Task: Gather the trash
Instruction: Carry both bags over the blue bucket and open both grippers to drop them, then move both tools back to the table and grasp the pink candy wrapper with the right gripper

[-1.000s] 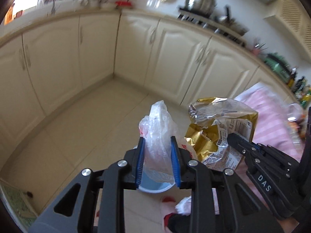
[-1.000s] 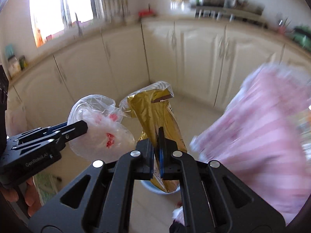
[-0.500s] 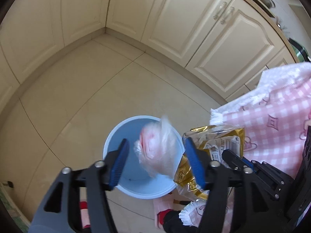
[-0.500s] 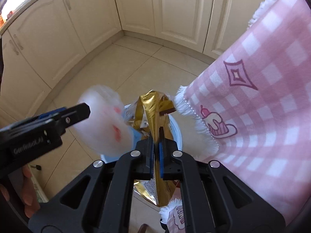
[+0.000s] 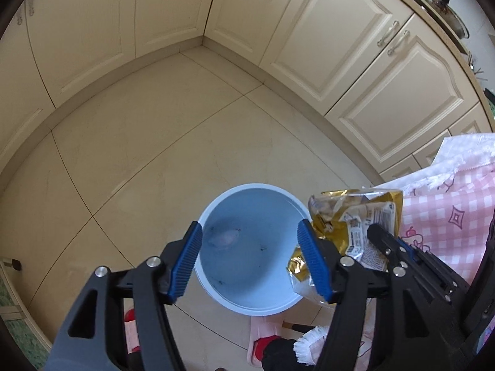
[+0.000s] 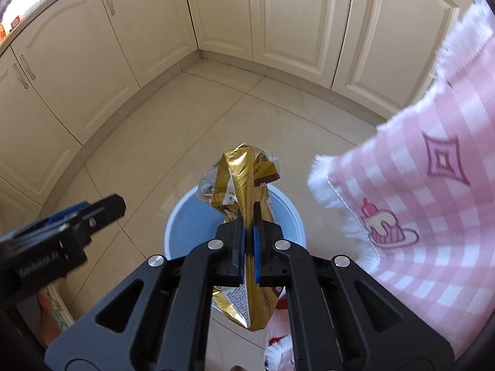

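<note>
Now | left gripper point(image 5: 250, 256): jaws opening, nothing between, hung over light-blue bin point(image 5: 247, 191) | clear plastic bag point(image 5: 223, 237): lay on bin bottom | right gripper point(image 6: 250, 244): pressed together on gold snack wrapper point(image 6: 241, 179), above bin | pink checked tablecloth point(image 6: 433, 204): just beside

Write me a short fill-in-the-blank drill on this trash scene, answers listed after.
1. The right gripper is shut on a ____ snack wrapper.
2. The left gripper, jaws opening, holds ____.
3. The clear plastic bag lies inside the ____ bin.

Missing words: gold; nothing; blue
</note>
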`<state>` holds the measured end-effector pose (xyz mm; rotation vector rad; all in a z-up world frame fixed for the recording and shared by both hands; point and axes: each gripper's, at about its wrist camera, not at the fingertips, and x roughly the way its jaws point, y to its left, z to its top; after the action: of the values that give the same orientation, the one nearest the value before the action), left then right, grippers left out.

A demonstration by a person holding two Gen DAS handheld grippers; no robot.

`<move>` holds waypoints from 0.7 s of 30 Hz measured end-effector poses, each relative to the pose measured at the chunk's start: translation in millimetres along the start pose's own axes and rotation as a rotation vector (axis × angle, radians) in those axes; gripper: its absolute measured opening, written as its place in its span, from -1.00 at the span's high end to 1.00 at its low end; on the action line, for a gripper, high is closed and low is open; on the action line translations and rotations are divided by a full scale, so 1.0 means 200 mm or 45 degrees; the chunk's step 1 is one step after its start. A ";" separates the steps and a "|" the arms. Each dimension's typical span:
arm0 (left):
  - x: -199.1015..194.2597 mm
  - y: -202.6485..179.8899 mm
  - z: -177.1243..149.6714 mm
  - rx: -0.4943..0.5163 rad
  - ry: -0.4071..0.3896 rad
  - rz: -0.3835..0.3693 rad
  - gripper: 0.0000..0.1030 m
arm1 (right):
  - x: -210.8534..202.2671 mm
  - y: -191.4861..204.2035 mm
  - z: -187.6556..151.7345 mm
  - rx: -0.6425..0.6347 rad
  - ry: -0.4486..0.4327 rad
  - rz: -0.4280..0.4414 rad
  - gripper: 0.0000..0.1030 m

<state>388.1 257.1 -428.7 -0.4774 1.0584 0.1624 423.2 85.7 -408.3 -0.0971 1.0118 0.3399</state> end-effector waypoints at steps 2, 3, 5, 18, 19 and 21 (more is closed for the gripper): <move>-0.01 0.01 0.01 -0.013 -0.003 -0.006 -0.24 | 0.01 0.04 0.02 -0.002 -0.017 0.002 0.90; -0.02 0.02 0.01 -0.016 -0.008 -0.010 -0.24 | 0.00 0.05 0.03 -0.005 -0.023 0.002 0.90; -0.05 0.02 0.01 -0.014 -0.018 -0.012 -0.24 | 0.01 0.06 0.06 -0.001 -0.030 0.006 0.89; -0.37 0.00 -0.07 0.034 -0.164 -0.017 -0.25 | -0.40 0.05 0.06 -0.011 -0.164 -0.033 0.05; -0.45 -0.01 -0.08 0.027 -0.196 -0.026 -0.25 | -0.45 0.04 0.07 -0.011 -0.187 -0.031 0.05; -0.60 -0.04 -0.09 0.032 -0.248 -0.049 -0.25 | -0.60 0.04 0.07 -0.023 -0.248 -0.025 0.05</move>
<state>317.0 254.0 -330.0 -0.4492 0.8592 0.1579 373.1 67.7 -298.8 -0.0882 0.8150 0.3337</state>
